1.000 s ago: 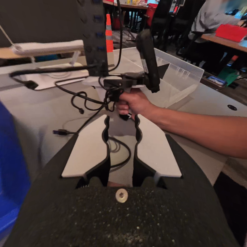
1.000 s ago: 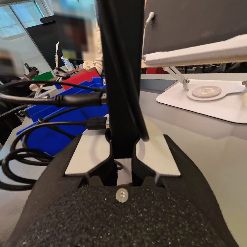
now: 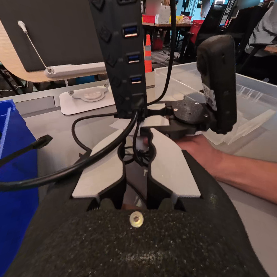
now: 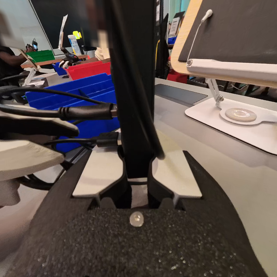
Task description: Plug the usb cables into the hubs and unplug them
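A: Where's the hub (image 4: 135, 93)?
B: Upright, clamped in the right gripper's (image 4: 137, 166) jaws, two cables (image 4: 85, 111) plugged in.
A: Left gripper (image 3: 137, 147)?
B: Jaws part-open, empty; a cable (image 3: 90, 158) drapes across. Blue bin (image 3: 13, 149) at counter's left.

- Even indoor light, fairly bright, with no hard shadows; the smooth grey bench (image 3: 93, 131) carries soft pale reflections.
- Wide-angle bending curves the straight edges near the borders of both views, such as the clear plastic bin (image 3: 247, 96).
- In the right wrist view the near black cable plug (image 4: 90, 111) and the pale shapes at the left edge are smeared and soft.
- Backgrounds are out of focus, with mosaic patches laid over them.
- The blue USB ports (image 3: 130, 30) catch small glints.
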`<control>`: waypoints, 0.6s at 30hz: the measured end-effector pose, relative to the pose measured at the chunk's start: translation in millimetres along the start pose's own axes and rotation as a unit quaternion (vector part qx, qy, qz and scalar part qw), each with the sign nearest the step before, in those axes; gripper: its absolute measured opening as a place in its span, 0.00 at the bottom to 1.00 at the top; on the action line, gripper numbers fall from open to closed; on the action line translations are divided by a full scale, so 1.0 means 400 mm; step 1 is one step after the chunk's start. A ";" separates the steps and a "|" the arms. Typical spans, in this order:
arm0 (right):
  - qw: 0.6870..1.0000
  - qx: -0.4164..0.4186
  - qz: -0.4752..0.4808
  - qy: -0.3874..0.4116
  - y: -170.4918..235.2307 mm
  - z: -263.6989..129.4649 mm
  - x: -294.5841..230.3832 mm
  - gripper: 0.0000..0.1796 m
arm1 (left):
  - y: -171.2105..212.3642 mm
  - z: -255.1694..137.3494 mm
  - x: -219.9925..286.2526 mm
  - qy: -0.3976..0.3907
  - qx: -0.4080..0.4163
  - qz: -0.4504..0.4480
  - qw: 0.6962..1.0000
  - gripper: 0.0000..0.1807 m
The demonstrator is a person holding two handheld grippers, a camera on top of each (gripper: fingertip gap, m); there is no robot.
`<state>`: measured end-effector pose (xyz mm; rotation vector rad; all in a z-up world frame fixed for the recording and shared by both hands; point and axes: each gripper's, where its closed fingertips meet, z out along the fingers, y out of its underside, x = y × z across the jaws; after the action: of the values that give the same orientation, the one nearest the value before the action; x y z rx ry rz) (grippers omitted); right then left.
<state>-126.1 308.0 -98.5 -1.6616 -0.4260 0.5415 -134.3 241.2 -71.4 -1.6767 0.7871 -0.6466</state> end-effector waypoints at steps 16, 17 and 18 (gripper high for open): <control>1.000 -0.007 0.010 -0.001 0.007 0.005 -0.027 0.16 | -0.014 0.026 -0.002 -0.033 0.023 0.006 0.999 0.03; 1.000 -0.007 0.012 0.000 0.008 0.005 -0.026 0.15 | -0.012 0.026 0.000 -0.030 0.025 0.006 0.999 0.04; 1.000 -0.008 0.014 -0.003 0.009 0.005 -0.027 0.15 | -0.011 0.025 0.000 -0.029 0.028 0.007 0.999 0.04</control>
<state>-136.1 303.2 -101.0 -1.6843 -0.4141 0.5647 -125.7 248.0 -69.3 -1.6302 0.7324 -0.6027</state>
